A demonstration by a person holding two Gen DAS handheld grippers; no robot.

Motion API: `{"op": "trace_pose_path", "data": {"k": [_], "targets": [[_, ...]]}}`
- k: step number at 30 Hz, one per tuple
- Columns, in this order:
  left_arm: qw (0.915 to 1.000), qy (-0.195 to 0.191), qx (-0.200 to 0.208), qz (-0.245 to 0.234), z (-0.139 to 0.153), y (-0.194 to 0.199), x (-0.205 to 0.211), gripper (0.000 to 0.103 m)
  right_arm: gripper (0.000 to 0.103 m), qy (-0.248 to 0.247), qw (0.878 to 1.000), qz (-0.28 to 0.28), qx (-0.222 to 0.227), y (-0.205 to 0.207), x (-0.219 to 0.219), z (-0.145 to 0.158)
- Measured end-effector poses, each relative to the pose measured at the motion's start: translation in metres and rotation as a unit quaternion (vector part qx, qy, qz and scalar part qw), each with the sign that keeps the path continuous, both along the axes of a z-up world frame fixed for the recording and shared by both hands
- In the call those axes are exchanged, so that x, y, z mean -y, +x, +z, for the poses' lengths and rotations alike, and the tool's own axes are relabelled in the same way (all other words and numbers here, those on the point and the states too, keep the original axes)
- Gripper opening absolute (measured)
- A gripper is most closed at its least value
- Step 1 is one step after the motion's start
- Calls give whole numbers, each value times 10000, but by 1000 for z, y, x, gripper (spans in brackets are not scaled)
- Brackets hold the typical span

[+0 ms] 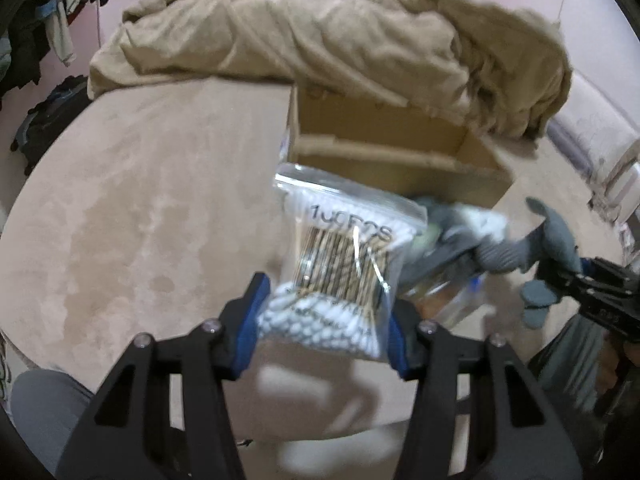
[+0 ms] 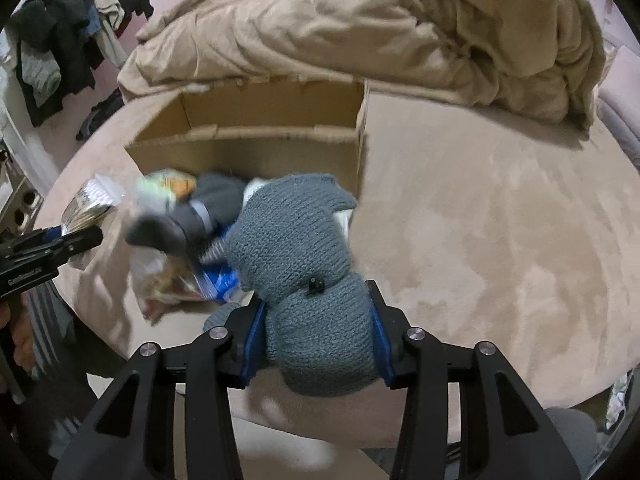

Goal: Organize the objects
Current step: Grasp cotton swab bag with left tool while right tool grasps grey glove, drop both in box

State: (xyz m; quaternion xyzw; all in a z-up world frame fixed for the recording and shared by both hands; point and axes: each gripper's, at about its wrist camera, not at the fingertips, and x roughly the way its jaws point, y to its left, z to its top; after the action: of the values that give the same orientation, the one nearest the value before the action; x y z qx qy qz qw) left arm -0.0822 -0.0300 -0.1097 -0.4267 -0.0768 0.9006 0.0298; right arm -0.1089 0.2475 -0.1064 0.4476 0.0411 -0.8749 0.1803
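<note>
my left gripper [image 1: 324,320] is clamped on a clear zip bag of cotton swabs [image 1: 344,264], the blue pads pressing its lower end where the white tips bunch up; the bag is lifted above the tan bedspread [image 1: 140,200], just in front of the open cardboard box [image 1: 384,148]. printing on the bag reads something like "100pcs", though it is blurred. my right gripper [image 2: 318,344] is pinched around a grey-blue knitted plush toy [image 2: 296,248], squeezing its rounded lower part, with a small black bead showing on the knit. the toy hangs over the pile just in front of the same box [image 2: 256,140].

between the two grippers lies a loose heap: a dark grey sock [image 2: 188,220] with a lighter band, a crinkled clear packet [image 2: 168,280] with orange and red contents, and something blue and white beneath, too blurred to name. the box has a cardboard divider across it, and i cannot see into either compartment. a rumpled beige blanket [image 2: 360,32] is piled behind the box, its edge draped against the back wall. dark clothes [image 2: 60,40] hang at the far left.
</note>
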Motion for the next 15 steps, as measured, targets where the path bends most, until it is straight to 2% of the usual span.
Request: {"op": "trace_pose_path", "data": {"k": [9, 15], "targets": [[9975, 127, -642, -261, 52, -17, -21, 53, 47, -98, 9976, 76, -675, -24, 4, 52], [9961, 57, -808, -338, 63, -55, -36, 53, 47, -139, 9938, 218, -1079, -56, 18, 73]]}}
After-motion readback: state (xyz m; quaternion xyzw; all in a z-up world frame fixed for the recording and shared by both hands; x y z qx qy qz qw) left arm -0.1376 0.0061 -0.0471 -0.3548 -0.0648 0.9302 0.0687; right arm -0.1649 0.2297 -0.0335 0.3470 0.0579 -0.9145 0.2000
